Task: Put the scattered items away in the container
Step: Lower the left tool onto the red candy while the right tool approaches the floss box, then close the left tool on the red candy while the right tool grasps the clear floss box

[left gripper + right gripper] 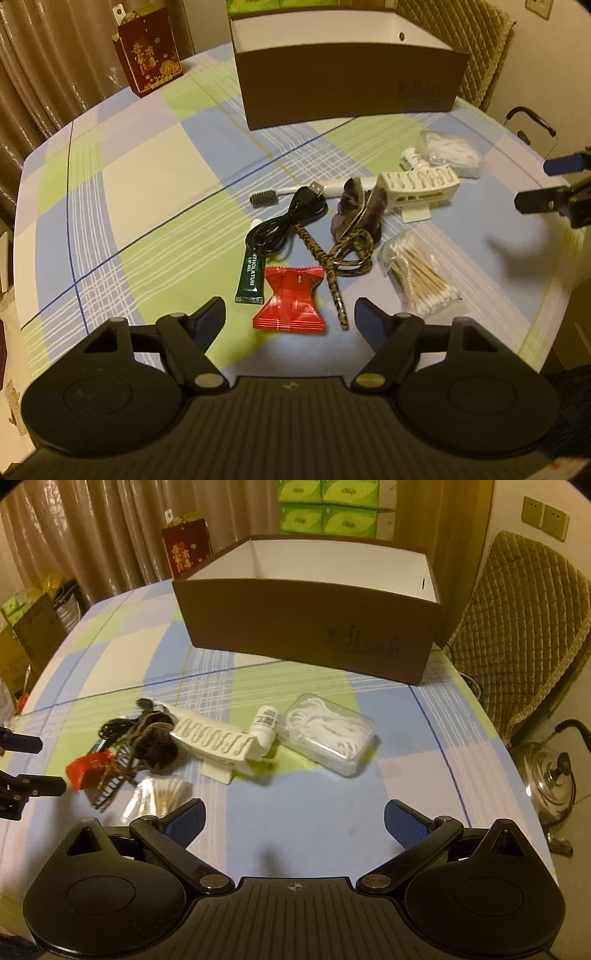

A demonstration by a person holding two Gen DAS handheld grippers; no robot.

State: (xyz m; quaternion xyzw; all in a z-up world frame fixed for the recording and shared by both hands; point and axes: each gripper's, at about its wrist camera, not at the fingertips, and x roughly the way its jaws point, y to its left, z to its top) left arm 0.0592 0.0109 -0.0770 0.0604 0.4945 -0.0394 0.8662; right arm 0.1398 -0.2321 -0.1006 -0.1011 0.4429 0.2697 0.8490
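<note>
Nothing appears tidied yet: what shows of the brown box's (351,86) white inside is bare, and it stands at the far side of the checked tablecloth (129,192), apart from the heap. From the left, the green lip-gel tube (250,277), black USB cable (286,221), red sachet (291,299), patterned cord (334,258), white clip (417,188), cotton swabs (421,280) and clear floss-pick case (325,733) all lie on the cloth. The left gripper (290,315) hovers spread just above the red sachet, pinching nothing, and the right gripper (293,818) is spread over bare cloth near the case, so by my judgement every item remains.
</note>
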